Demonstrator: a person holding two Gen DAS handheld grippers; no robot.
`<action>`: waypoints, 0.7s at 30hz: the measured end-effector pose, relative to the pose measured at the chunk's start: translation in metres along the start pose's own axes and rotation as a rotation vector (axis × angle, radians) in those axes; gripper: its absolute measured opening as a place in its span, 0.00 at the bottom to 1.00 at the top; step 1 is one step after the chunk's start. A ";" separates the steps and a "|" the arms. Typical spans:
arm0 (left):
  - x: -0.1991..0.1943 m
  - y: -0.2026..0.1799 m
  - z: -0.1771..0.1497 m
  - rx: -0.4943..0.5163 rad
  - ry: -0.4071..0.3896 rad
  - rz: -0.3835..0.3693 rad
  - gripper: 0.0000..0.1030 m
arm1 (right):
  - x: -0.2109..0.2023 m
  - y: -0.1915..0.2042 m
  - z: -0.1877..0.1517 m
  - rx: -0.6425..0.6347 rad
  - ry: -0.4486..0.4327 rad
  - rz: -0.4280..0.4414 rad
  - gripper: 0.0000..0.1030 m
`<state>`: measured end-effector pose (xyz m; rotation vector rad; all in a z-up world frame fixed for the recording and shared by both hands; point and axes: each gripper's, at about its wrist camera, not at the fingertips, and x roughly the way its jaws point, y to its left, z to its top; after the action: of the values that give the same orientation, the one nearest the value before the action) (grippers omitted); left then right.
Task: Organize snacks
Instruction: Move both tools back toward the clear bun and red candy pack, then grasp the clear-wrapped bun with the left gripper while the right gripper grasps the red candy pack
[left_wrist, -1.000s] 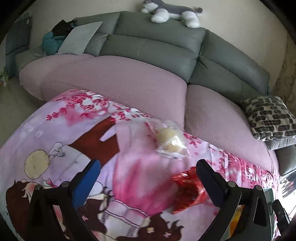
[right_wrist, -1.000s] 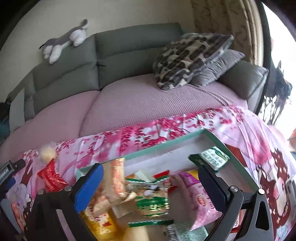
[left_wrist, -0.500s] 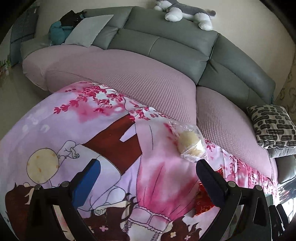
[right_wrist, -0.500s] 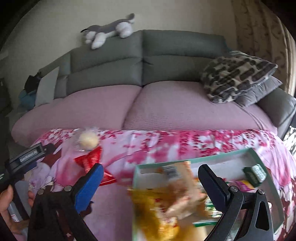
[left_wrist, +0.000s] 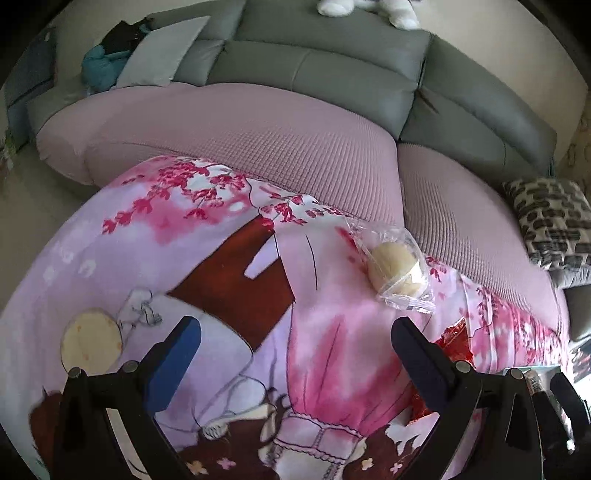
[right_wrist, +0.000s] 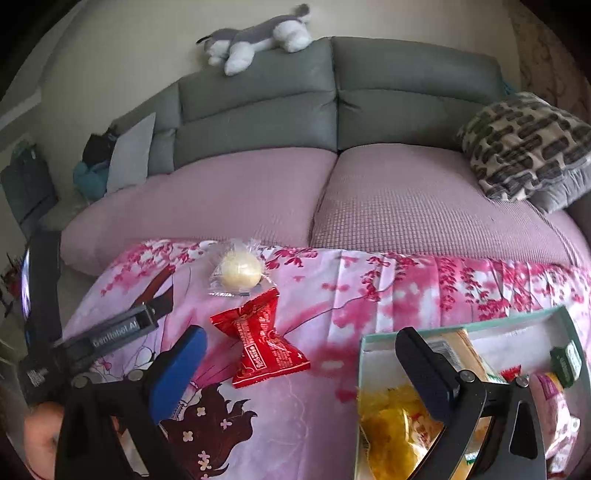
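A clear packet with a pale round cake (left_wrist: 397, 269) lies on the pink printed cloth (left_wrist: 221, 258), ahead and to the right of my open, empty left gripper (left_wrist: 295, 354). A red snack packet (left_wrist: 456, 343) peeks out behind its right finger. In the right wrist view the red packet (right_wrist: 260, 341) lies just ahead of my open, empty right gripper (right_wrist: 303, 365), with the cake packet (right_wrist: 236, 271) beyond it. A teal-rimmed box (right_wrist: 480, 325) with several snack packs sits at the right, partly behind the right finger.
A sofa with pink seat covers (right_wrist: 332, 192) and grey backs runs behind the cloth. A patterned cushion (right_wrist: 524, 147) lies at its right end, a plush dog (right_wrist: 258, 37) on top. The left gripper body (right_wrist: 92, 339) shows at the left in the right wrist view.
The right gripper has swung left, away from above the box, to face the red packet. The left gripper has drawn back and left, so the cake packet sits farther right.
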<state>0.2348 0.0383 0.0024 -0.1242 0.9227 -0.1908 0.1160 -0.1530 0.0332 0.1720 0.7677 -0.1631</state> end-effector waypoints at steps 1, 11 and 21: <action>0.000 0.000 0.005 0.014 0.006 0.003 1.00 | 0.003 0.003 0.001 -0.010 0.009 0.002 1.00; 0.017 -0.010 0.036 0.118 0.125 -0.041 1.00 | 0.043 0.017 0.015 -0.074 0.109 0.006 1.00; 0.044 -0.042 0.064 0.151 0.245 -0.167 1.00 | 0.088 0.026 0.008 -0.111 0.212 0.035 0.97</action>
<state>0.3079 -0.0104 0.0143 -0.0382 1.1389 -0.4371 0.1894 -0.1367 -0.0204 0.0981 0.9816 -0.0695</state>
